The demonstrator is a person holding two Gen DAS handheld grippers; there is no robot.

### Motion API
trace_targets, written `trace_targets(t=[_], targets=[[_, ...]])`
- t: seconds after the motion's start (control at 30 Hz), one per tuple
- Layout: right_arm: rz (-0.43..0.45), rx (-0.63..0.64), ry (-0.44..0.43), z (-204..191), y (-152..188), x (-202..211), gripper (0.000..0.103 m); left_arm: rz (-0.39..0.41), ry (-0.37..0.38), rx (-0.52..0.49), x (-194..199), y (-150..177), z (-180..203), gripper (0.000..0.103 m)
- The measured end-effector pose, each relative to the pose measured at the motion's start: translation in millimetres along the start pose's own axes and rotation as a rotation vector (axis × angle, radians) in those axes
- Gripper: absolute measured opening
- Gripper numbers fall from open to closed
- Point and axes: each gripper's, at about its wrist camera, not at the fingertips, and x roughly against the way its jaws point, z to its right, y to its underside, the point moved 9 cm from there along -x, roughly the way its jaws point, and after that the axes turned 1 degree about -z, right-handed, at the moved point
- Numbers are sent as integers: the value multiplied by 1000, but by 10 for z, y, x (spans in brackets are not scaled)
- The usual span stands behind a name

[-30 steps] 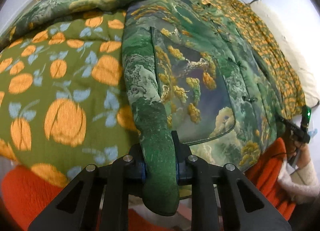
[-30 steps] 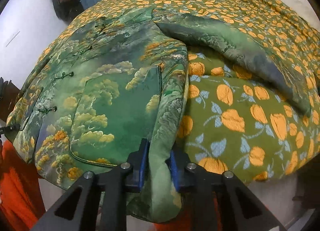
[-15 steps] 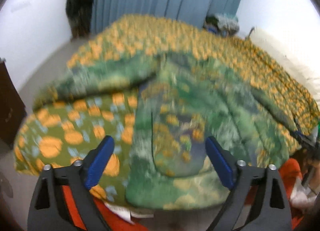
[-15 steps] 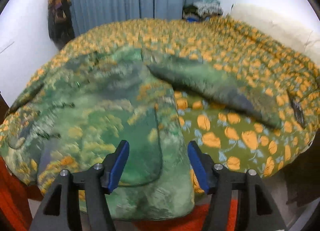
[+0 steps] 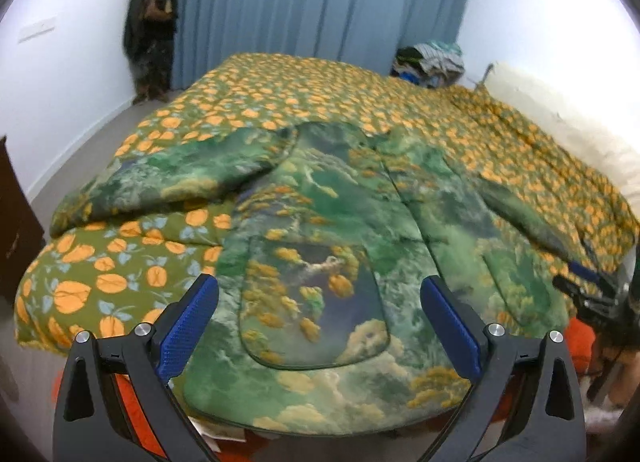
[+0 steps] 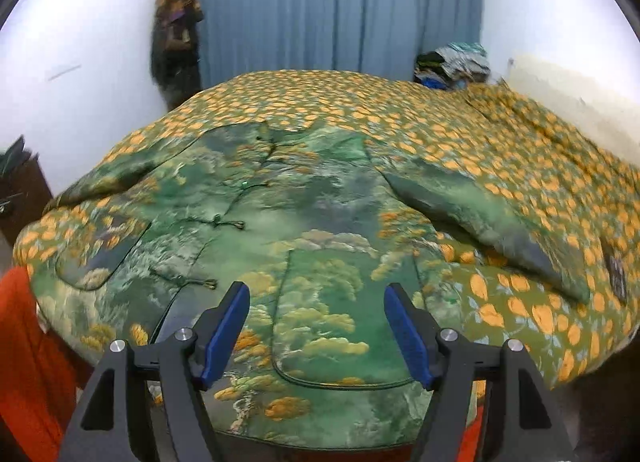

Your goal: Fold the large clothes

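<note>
Green padded jacket [image 5: 348, 246] lies flat, front up, on the bed's orange-flowered quilt [image 5: 280, 98]. Long axis runs near to far: hem at the near bed edge, collar far. One sleeve [image 5: 172, 178] spreads left, the other [image 6: 492, 218] right. Left gripper [image 5: 320, 322] hovers above the hem, angled down, jaws released wide after just opening, nothing between them. Right gripper [image 6: 316, 334] likewise angled down over the hem, jaws just opened, holding nothing. No readable writing or label.
</note>
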Motion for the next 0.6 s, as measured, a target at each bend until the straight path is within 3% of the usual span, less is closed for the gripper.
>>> trace_targets(t=[0.2, 0.43, 0.6], targets=[[19, 25, -30, -152, -76, 31, 71, -13, 31, -19, 21, 99, 235, 101], [-8, 82, -44, -294, 20, 2, 71, -15, -49, -108, 43, 180, 393, 102], [7, 87, -23, -327, 24, 46, 72, -42, -7, -112, 61, 232, 531, 102]])
